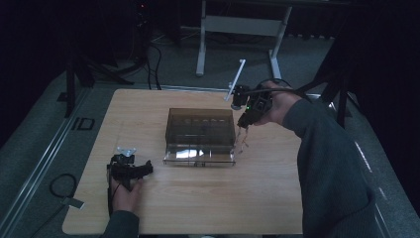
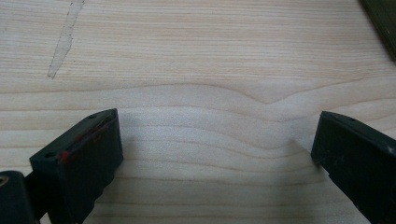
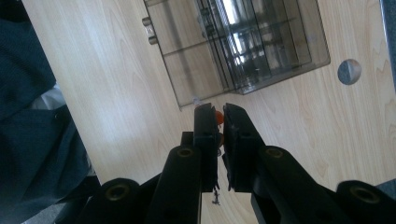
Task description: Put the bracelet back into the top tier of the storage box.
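Observation:
A smoky clear plastic box (image 1: 200, 130) stands in the middle of the wooden table (image 1: 267, 193), its front drawer (image 1: 198, 158) pulled out a little. My right gripper (image 1: 243, 123) hangs above the table just right of the box. It is shut on a thin dangling piece (image 1: 242, 141) with an orange bead. In the right gripper view the bead (image 3: 218, 116) shows between the nearly closed fingertips of my right gripper (image 3: 219, 112), with the box (image 3: 243, 46) beyond. My left gripper (image 1: 146, 168) rests low at the front left; its view shows my left gripper (image 2: 215, 135) open over bare wood.
A white table frame (image 1: 200, 49) and a white rod (image 1: 236, 79) stand behind the table. The tabletop has a round hole (image 3: 349, 71) and a pale scuff mark (image 2: 63, 39). A cable loop (image 1: 62, 186) lies on the floor at left. A dark sleeve (image 1: 332, 168) crosses the right side.

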The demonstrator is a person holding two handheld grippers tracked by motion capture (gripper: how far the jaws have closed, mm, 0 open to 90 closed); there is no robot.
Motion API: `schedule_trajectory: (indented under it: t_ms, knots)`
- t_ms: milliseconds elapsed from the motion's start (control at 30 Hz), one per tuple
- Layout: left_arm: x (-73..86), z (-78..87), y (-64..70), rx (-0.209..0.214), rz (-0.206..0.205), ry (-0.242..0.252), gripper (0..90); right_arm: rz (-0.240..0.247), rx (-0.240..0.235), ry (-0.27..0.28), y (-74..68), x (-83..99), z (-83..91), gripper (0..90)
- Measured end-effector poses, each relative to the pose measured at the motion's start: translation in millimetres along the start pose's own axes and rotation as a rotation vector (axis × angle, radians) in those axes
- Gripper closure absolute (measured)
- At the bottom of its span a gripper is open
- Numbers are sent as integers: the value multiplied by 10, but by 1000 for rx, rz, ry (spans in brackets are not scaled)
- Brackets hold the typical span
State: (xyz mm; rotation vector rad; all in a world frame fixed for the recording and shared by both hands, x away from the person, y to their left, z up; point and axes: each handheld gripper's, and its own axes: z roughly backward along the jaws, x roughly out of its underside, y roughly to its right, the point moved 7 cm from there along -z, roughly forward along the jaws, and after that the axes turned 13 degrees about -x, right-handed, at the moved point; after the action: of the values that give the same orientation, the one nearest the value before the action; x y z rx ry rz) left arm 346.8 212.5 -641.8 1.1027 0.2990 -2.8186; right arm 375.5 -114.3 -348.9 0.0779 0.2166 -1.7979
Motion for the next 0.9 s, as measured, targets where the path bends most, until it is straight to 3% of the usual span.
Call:
schedule_trajectory:
  t_ms: [433,767,900]
  knots:
    - [1,1,2,1,1,-1,20,29,-9,7,-56,-236,-161,840]
    - [-1,-1,1,0,1,1,20,16,-27,-25,-19,-259,-357,840]
    - [-2,-2,0,-1,1,3,20,10,-13,-42,18,-266,-420,839]
